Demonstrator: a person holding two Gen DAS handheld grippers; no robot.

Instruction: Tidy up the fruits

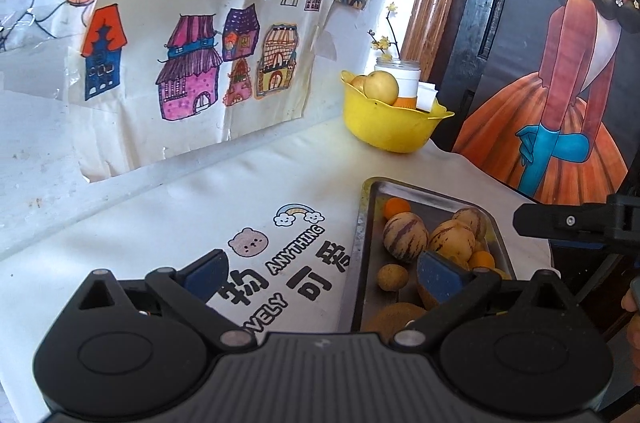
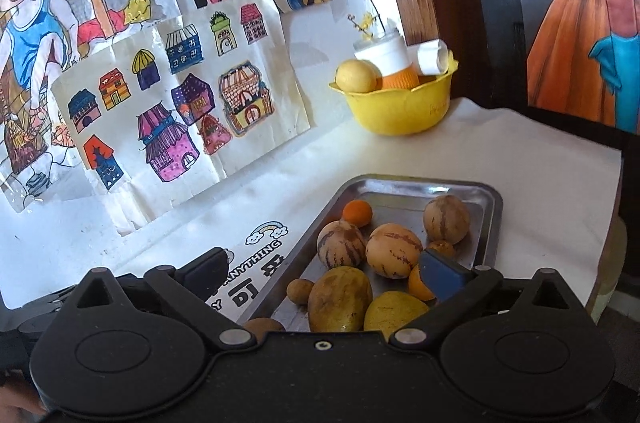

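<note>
Both grippers, left gripper (image 1: pixel 320 277) and right gripper (image 2: pixel 326 273), hover spread wide and empty over the near steel tray (image 2: pixel 490 223) still heaped with striped melons (image 2: pixel 394 249), while the far yellow bowl (image 2: pixel 394 111) holds seemingly only two yellow fruits, so sorting has barely begun.

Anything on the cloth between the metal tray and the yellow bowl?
Nothing: bare white cloth separates the tray from the bowl, clearest in the right wrist view.
</note>
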